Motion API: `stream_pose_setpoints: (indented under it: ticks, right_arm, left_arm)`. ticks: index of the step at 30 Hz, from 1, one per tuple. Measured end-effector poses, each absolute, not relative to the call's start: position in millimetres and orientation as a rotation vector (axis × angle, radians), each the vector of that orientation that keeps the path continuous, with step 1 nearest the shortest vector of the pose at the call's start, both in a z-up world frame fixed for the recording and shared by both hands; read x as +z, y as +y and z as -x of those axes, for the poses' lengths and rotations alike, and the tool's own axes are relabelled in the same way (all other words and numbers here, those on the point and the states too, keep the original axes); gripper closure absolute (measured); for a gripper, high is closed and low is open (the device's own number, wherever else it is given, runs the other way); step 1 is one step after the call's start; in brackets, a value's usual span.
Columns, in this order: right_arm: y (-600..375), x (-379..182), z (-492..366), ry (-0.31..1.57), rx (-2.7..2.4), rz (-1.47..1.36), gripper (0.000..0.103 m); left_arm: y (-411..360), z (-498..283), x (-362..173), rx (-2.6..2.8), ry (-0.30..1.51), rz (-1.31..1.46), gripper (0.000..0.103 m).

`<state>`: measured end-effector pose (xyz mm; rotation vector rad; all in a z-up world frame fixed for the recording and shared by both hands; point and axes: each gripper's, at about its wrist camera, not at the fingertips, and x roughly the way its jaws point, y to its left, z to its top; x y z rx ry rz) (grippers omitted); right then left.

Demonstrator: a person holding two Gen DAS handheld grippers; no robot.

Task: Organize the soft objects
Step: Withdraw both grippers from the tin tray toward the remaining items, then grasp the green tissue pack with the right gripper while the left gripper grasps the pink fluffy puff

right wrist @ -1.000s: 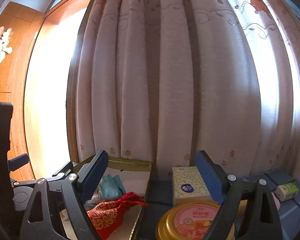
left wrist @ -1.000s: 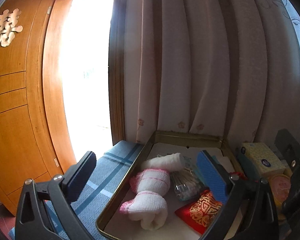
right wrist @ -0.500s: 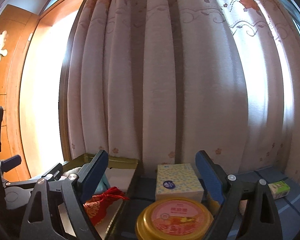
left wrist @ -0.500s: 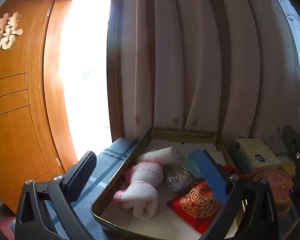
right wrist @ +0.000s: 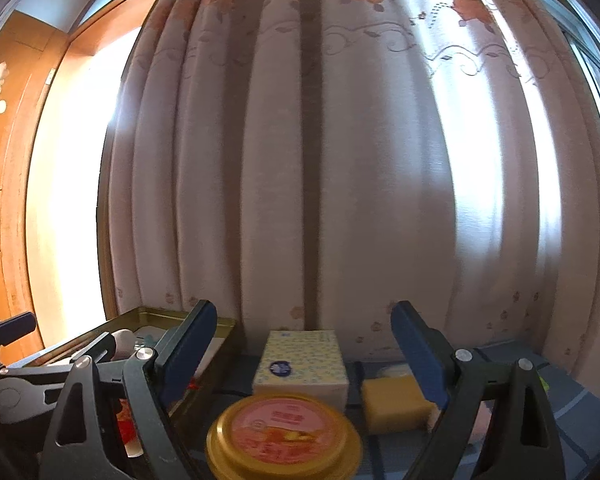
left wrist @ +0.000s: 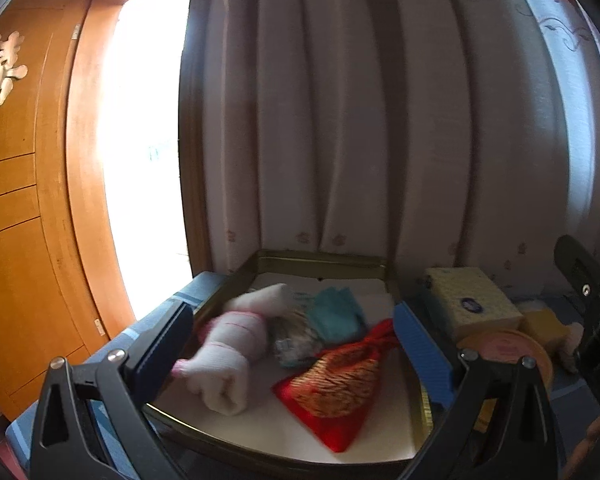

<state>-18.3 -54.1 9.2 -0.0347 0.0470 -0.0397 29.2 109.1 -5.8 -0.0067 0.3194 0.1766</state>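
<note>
Left tongs (left wrist: 292,332) apart, nothing between the pads; they hang over the near edge of the gold tin tray (left wrist: 320,258), which I'll use as landmark. Right tongs (right wrist: 304,340) also wide apart, empty, sitting just right of the tray over the blue striped surface (right wrist: 580,408).

Left wrist view only: tray contents; rolled white-and-pink towel (left wrist: 228,344) lies at the tray's left side, a second white roll (left wrist: 260,294) behind it; teal cloth (left wrist: 336,312) toward the tray's back; clear pack of cotton swabs (left wrist: 296,340) in the middle, blurred; red-and-gold brocade pouch (left wrist: 336,388) front right, on the white liner. All soft items inside the tray, none held.

Right wrist view only: what's outside the tray, seen clearly; yellow tissue pack (right wrist: 300,364) just right of the tray against the curtain (right wrist: 340,160); round gold-rimmed tin with pink lid (right wrist: 284,436) in front of the pack; yellow sponge block (right wrist: 396,400) right of both, partly behind the right finger; something pale behind the sponge, can't tell what. Tray interior here mostly blocked by the left finger; only the rim, a bit of white roll and a sliver of red show.

Wooden door (left wrist: 16,200) stands left of the tray; bright window gap between door and curtain.
</note>
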Motion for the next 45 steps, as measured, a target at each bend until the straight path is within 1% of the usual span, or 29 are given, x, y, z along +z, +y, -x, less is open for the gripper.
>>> stream_pose_setpoints:
  ticks: [15, 28, 39, 45]
  right_arm:
    - [-108, 9, 20, 0.087, -0.138, -0.035, 0.012]
    - [-178, 5, 18, 0.175, -0.263, -0.108, 0.012]
    - [-280, -4, 14, 0.359, -0.357, -0.208, 0.012]
    - [-320, -22, -5, 0.54, -0.295, -0.315, 0.012]
  left_arm:
    - [58, -24, -7, 0.083, 0.329, -0.011, 0.002]
    - [11, -20, -6, -0.002, 0.331, -0.042, 0.002]
    - [-31, -14, -5, -0.105, 0.336, -0.069, 0.002]
    - [-71, -10, -6, -0.188, 0.351, -0.109, 0.001]
